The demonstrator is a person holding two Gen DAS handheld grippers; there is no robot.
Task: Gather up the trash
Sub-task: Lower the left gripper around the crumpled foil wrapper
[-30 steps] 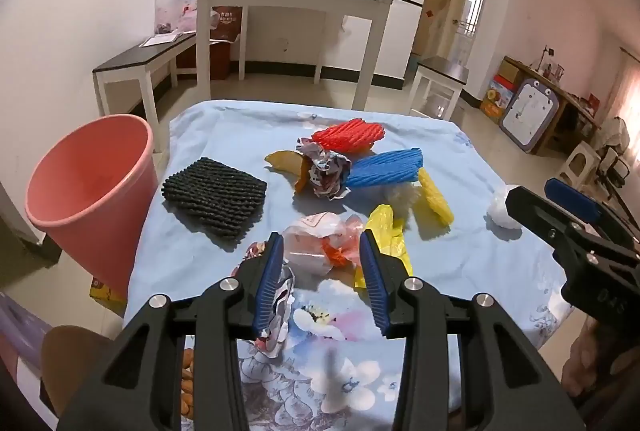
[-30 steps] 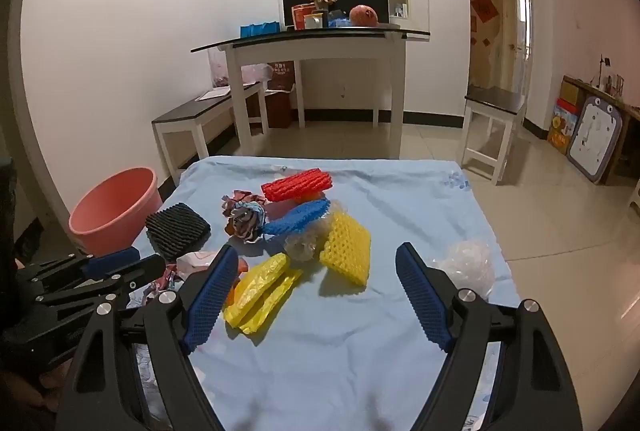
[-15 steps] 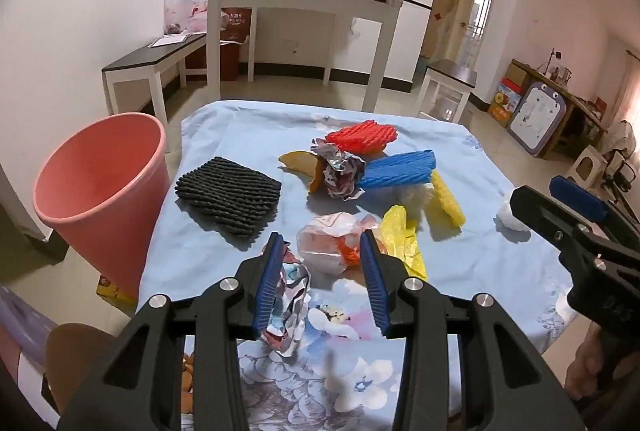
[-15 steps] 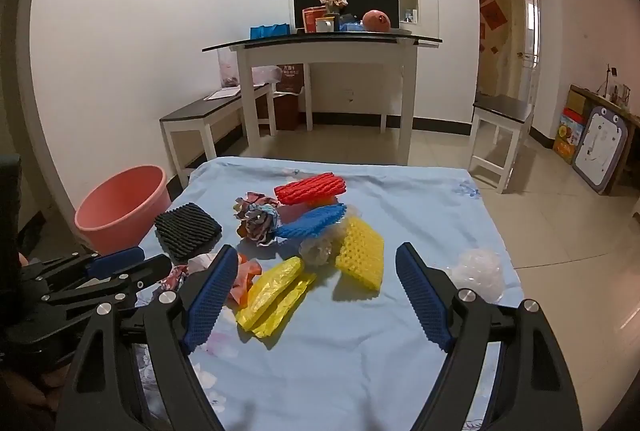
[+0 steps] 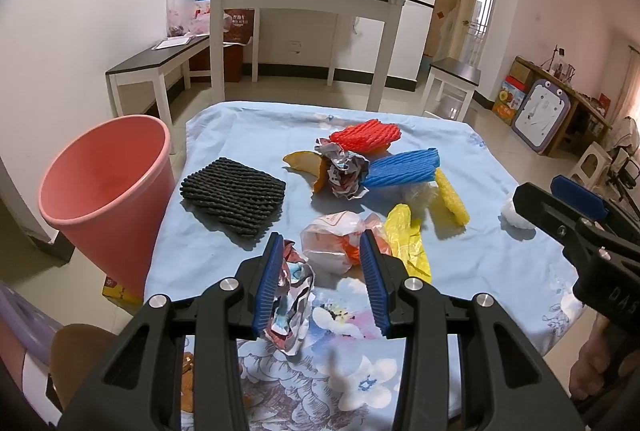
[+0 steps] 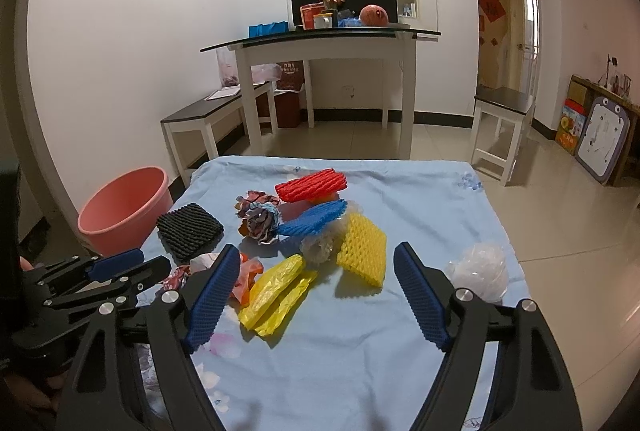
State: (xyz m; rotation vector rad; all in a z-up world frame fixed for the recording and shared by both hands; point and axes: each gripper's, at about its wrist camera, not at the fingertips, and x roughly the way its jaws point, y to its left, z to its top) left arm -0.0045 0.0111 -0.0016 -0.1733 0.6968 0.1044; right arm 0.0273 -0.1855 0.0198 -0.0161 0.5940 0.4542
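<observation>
Trash lies scattered on the blue floral tablecloth [image 5: 224, 135]. My left gripper [image 5: 320, 239] is open and holds nothing. A crumpled shiny wrapper [image 5: 294, 295] lies by its left pad, and a clear bag with orange inside [image 5: 336, 243] lies just past the tips. Further off are a black foam net [image 5: 234, 195], a paper ball [image 5: 346, 175], and red [image 5: 366, 135] and blue [image 5: 404, 169] nets. My right gripper [image 6: 316, 251] is wide open above a yellow bag [image 6: 276, 291] and a yellow net [image 6: 362, 251].
A pink bucket [image 5: 104, 183] stands on the floor at the table's left edge. A white plastic wad [image 6: 480, 271] lies near the right edge. A white console table [image 6: 320, 43], a low bench [image 6: 216, 115] and a stool [image 6: 502, 103] stand beyond the table.
Both views have drifted only slightly. The trash lies where it was and both pairs of jaws keep the same width.
</observation>
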